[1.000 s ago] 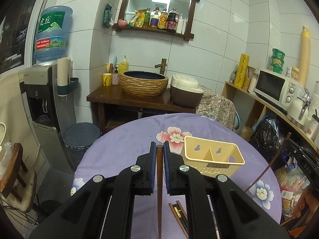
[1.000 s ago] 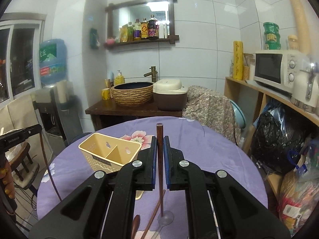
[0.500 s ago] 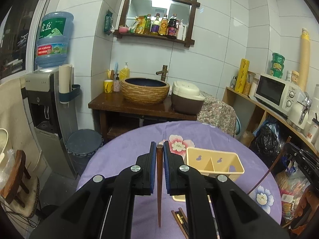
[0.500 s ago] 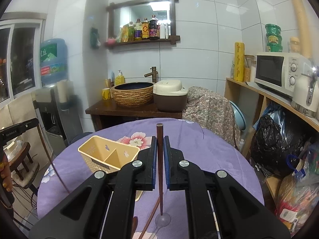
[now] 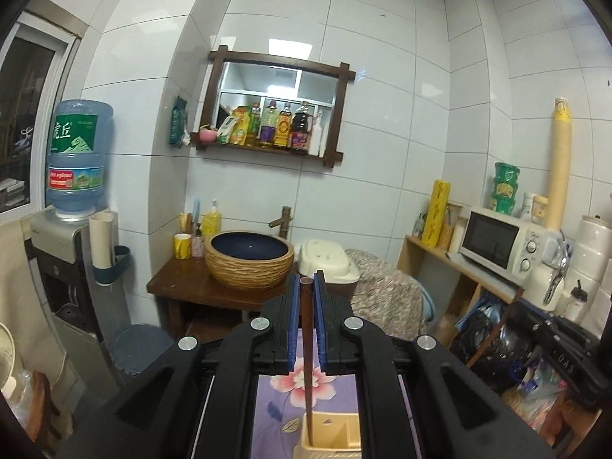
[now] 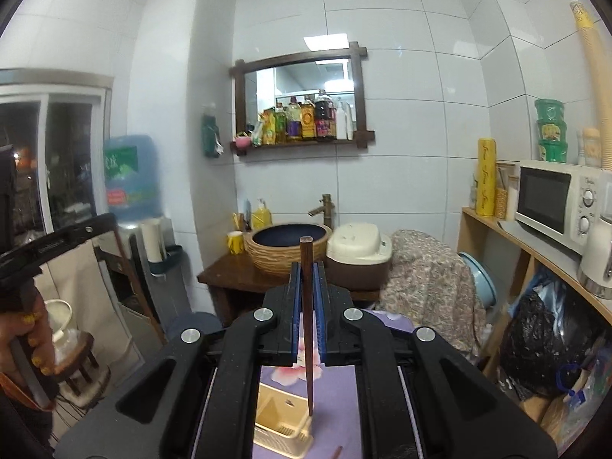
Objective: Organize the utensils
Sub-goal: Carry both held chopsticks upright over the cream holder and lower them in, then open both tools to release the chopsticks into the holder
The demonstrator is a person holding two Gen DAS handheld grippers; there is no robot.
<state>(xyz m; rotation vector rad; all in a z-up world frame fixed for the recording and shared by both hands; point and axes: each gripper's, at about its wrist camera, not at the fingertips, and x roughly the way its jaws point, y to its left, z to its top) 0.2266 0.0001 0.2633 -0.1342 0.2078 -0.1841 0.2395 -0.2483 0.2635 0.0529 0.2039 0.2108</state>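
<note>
Gripping one chopstick (image 5: 306, 344) each, both tongs (image 5: 306, 287) (image 6: 306, 279) were closed tight, tips hovering at the yellow caddy (image 6: 281, 426) on the counter (image 6: 336, 401); the right chopstick (image 6: 307, 336) risked missing the rim.

chopstick (image 5: 307, 348) dark brown | holder (image 6: 281, 417) pale yellow | tablecloth (image 5: 275, 405) purple floral

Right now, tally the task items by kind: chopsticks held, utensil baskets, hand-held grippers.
Chopsticks held: 2, left and right
Yellow utensil basket: 1
Hand-held grippers: 2, left and right
Total: 5
</note>
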